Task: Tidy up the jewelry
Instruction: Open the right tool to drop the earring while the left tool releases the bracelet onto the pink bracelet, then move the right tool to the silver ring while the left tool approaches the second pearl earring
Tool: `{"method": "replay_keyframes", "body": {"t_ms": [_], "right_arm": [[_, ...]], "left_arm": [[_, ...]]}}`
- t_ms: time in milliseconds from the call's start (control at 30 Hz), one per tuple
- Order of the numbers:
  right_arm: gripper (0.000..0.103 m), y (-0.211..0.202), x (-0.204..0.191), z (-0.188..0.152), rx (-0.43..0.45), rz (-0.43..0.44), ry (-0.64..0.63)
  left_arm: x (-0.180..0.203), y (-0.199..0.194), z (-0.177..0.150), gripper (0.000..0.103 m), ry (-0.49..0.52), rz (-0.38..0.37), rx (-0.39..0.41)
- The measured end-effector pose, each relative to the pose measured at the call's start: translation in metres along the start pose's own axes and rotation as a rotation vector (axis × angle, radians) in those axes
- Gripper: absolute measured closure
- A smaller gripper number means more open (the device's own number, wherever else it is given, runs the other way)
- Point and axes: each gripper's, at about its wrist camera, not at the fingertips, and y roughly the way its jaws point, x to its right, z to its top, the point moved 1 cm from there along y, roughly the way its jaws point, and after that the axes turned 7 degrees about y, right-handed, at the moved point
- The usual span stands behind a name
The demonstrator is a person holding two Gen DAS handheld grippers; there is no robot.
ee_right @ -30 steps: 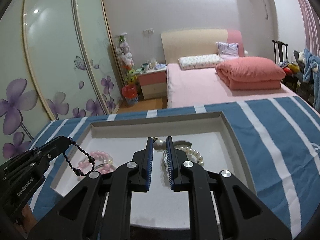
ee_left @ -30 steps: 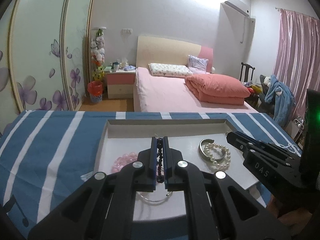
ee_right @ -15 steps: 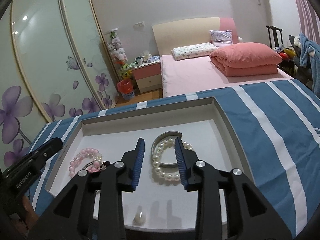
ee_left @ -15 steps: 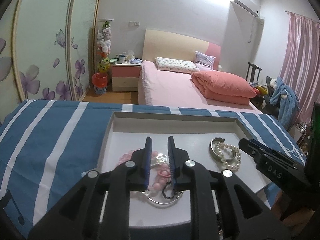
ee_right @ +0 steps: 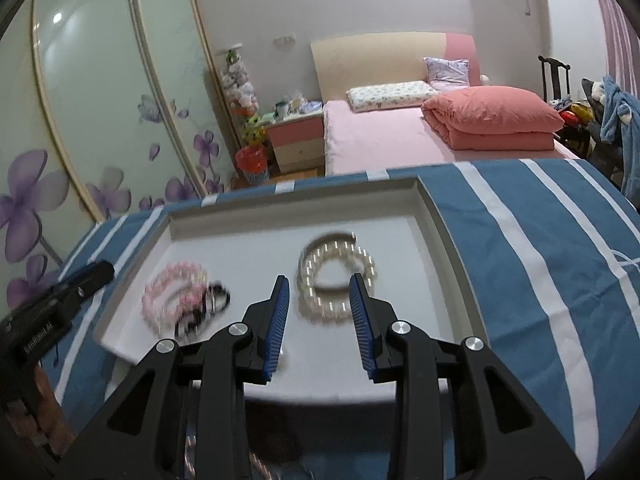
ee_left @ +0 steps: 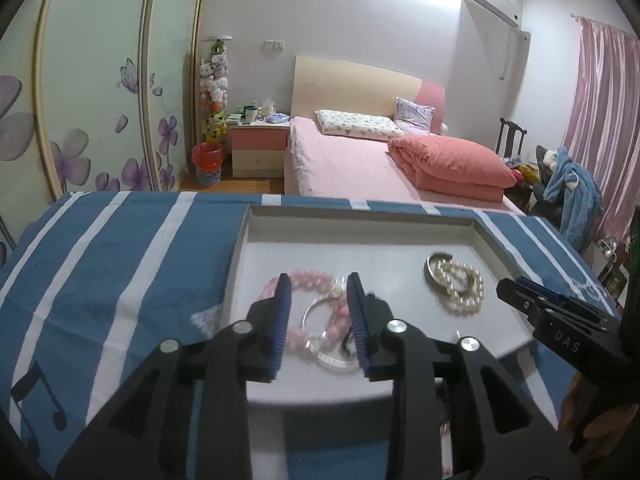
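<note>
A white tray (ee_left: 360,216) lies on a blue striped cloth; it also shows in the right wrist view (ee_right: 440,216). In its left part lie a pink bead bracelet (ee_left: 310,279), a clear bangle (ee_left: 332,360) and a dark bead string (ee_right: 216,300). My left gripper (ee_left: 320,320) is open and empty above this pile. At the tray's right lie a pearl bracelet (ee_left: 460,292) and a silver cuff (ee_left: 434,260), also in the right wrist view (ee_right: 336,272). My right gripper (ee_right: 320,320) is open and empty just in front of them.
The blue and white striped cloth (ee_left: 120,264) covers the table around the tray. Beyond the table's far edge stand a pink bed (ee_left: 360,160), a nightstand (ee_left: 260,148) and a floral wardrobe (ee_left: 100,100). A chair with clothes (ee_left: 572,192) is at the right.
The left gripper opened and let the dark bead string go onto the pink pile. The right gripper opened and released a pearl-like bead, then both pulled back a little.
</note>
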Motion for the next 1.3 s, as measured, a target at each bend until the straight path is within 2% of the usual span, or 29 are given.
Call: {"method": "replay_keyframes", "body": {"t_ms": [167, 233, 333, 500, 600, 1067, 1167, 1300], "right_arm": [[0.07, -0.013, 0.0, -0.028, -0.088, 0.029, -0.083], [0.07, -0.025, -0.002, -0.039, -0.083, 0.015, -0.154], [0.07, -0.033, 0.002, -0.055, -0.148, 0.038, -0.172], [0.07, -0.039, 0.006, -0.078, -0.215, 0.025, -0.219], [0.07, -0.034, 0.002, -0.088, -0.244, 0.009, -0.251], [0.07, -0.022, -0.012, -0.083, -0.233, 0.005, -0.271], [0.08, -0.02, -0.013, -0.081, -0.229, -0.001, -0.272], [0.08, -0.022, -0.01, -0.081, -0.226, -0.029, -0.254]], "left_arm": [[-0.003, -0.025, -0.026, 0.064, 0.051, -0.008, -0.03], [-0.004, -0.033, -0.035, 0.059, 0.072, -0.012, -0.037], [-0.005, -0.045, -0.051, 0.055, 0.104, -0.026, -0.054], [0.003, -0.061, -0.07, 0.047, 0.139, -0.068, -0.073], [0.009, -0.061, -0.078, 0.046, 0.156, -0.089, -0.094], [0.027, -0.059, -0.093, 0.046, 0.219, -0.099, -0.135], [0.03, -0.059, -0.094, 0.046, 0.231, -0.105, -0.14], [0.036, -0.056, -0.097, 0.046, 0.254, -0.109, -0.158]]}}
